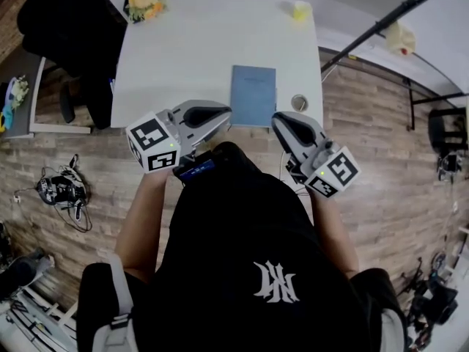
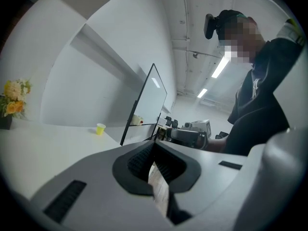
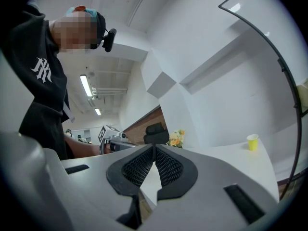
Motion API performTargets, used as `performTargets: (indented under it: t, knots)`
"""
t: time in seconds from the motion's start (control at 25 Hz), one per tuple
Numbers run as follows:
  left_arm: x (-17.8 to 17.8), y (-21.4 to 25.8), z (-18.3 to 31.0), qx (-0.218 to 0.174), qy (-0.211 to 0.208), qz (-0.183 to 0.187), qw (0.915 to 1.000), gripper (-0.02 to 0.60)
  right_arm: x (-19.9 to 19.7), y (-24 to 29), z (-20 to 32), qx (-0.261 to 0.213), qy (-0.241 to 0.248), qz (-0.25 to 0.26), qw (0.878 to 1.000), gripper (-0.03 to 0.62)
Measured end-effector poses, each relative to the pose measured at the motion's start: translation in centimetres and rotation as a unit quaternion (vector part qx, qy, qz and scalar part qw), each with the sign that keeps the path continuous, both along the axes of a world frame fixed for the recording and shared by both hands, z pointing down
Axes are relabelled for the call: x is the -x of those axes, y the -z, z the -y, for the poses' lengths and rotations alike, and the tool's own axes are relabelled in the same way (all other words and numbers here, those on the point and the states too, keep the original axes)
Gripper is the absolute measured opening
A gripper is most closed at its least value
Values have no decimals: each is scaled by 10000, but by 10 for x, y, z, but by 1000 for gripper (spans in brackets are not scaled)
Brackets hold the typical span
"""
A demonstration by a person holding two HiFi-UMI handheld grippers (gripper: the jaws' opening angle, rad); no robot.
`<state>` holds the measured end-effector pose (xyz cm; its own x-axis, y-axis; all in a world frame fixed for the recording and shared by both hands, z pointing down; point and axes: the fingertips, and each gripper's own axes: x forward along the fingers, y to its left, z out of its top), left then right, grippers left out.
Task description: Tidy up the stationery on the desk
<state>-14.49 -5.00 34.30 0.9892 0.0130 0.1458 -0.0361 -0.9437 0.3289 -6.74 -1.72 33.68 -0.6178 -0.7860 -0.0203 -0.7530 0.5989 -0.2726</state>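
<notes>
A blue notebook [image 1: 253, 95] lies flat near the front edge of the white desk [image 1: 190, 50]. Just to its right sits a small round grey object [image 1: 299, 102]; what it is cannot be told. My left gripper [image 1: 222, 111] hovers at the desk's front edge, left of the notebook, jaws shut on nothing. To the right of the notebook, also at the front edge, my right gripper [image 1: 280, 120] is shut and empty. The left gripper view shows its pads [image 2: 154, 148] pressed together, and the right gripper view shows the same [image 3: 154, 152]. Both grippers tilt upward, so neither view shows the notebook.
A yellow cup [image 1: 300, 9] stands at the desk's far right corner and a flower bunch [image 1: 146, 1] at the far left. A black chair [image 1: 69, 28] stands left of the desk, and a black stand pole [image 1: 388, 20] crosses at the right. Cables [image 1: 62, 193] lie on the wood floor.
</notes>
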Motion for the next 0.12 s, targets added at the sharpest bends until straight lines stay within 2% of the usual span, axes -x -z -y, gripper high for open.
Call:
performTargets:
  t: [0.12]
  knots:
    - [-17,-2,1,-15,-29,-71,10000,3,-14,5,-3,-75,23,-129,9999,45]
